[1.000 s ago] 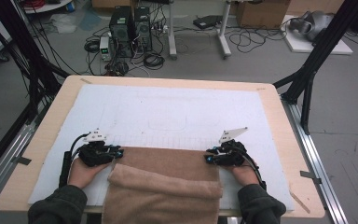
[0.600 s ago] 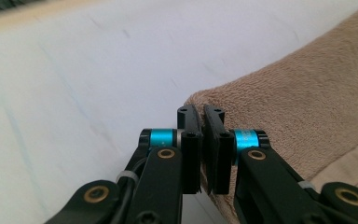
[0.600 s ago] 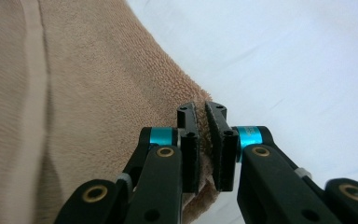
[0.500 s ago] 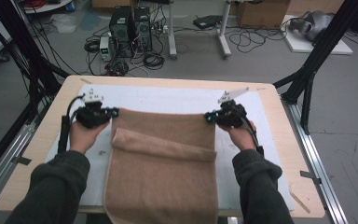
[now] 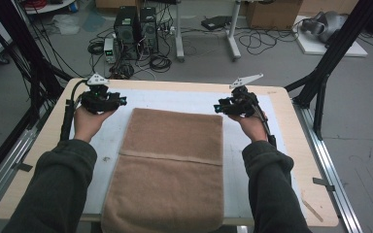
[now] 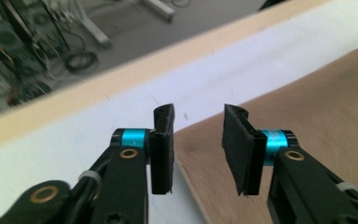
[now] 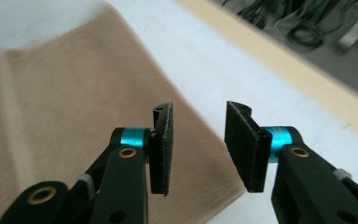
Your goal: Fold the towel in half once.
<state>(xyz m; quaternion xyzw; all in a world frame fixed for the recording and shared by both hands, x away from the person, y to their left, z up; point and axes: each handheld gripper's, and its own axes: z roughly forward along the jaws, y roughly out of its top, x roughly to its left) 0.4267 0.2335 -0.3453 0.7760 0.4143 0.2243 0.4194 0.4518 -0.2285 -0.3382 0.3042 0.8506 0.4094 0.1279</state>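
Cables and computer towers clutter the floor beyond a wooden table (image 5: 291, 104) with a white mat (image 5: 175, 99); at the jaws, both pairs stand apart with nothing between them, having just been opening, a sign the cloth is let go. Left gripper (image 5: 119, 101) and right gripper (image 5: 219, 108) hover just off the far corners of the brown towel (image 5: 175, 165); it lies flat, its near end hanging over the table's edge.
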